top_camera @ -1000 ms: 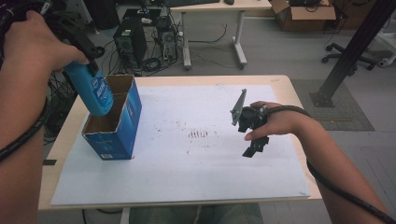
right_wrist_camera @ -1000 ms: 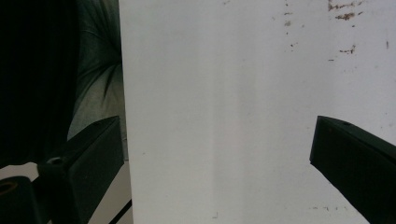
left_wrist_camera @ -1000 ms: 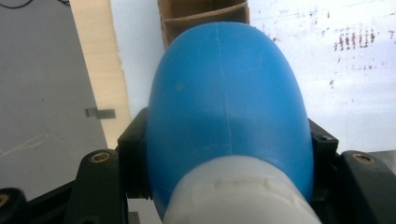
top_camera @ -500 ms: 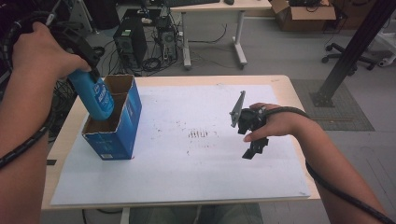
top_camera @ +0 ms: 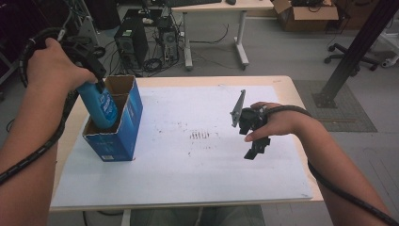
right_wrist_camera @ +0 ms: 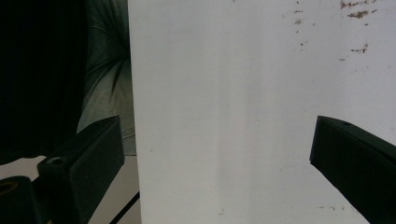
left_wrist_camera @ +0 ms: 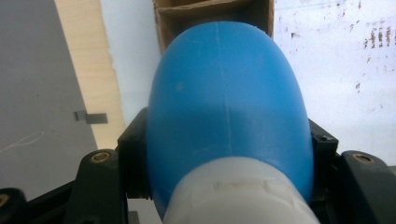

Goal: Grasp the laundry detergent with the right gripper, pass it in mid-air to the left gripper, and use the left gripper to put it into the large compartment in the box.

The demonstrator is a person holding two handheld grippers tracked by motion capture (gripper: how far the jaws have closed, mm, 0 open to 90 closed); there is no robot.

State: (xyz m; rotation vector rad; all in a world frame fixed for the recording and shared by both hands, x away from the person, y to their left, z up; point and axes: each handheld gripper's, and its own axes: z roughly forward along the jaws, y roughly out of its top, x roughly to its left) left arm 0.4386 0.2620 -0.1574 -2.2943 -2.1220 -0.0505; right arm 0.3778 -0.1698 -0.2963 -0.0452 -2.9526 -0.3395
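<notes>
A blue bottle [top_camera: 101, 106] with a white cap is clamped near its top by my left gripper [top_camera: 94, 84], which is shut on it. The bottle's lower end dips into the nearer compartment of an open blue cardboard box [top_camera: 126, 123] at the table's left. In the left gripper view the bottle [left_wrist_camera: 229, 93] sits between both black jaws, with the box's brown inside [left_wrist_camera: 205, 14] beyond it. My right gripper [top_camera: 256, 147] hovers low over the white sheet [top_camera: 188, 174] at the right, open. Nothing lies between its jaws [right_wrist_camera: 217, 140].
The white sheet, with brown specks [top_camera: 200, 135] at its middle, covers most of the wooden table [top_camera: 295, 96]. Beyond the far edge are computer towers [top_camera: 129, 44], a desk leg [top_camera: 242, 37] and a cardboard carton [top_camera: 306, 12]. A black post [top_camera: 350, 52] stands at right.
My left hand has come down with the blue bottle, sinking its lower end further into the box. The right hand and gripper have stayed put.
</notes>
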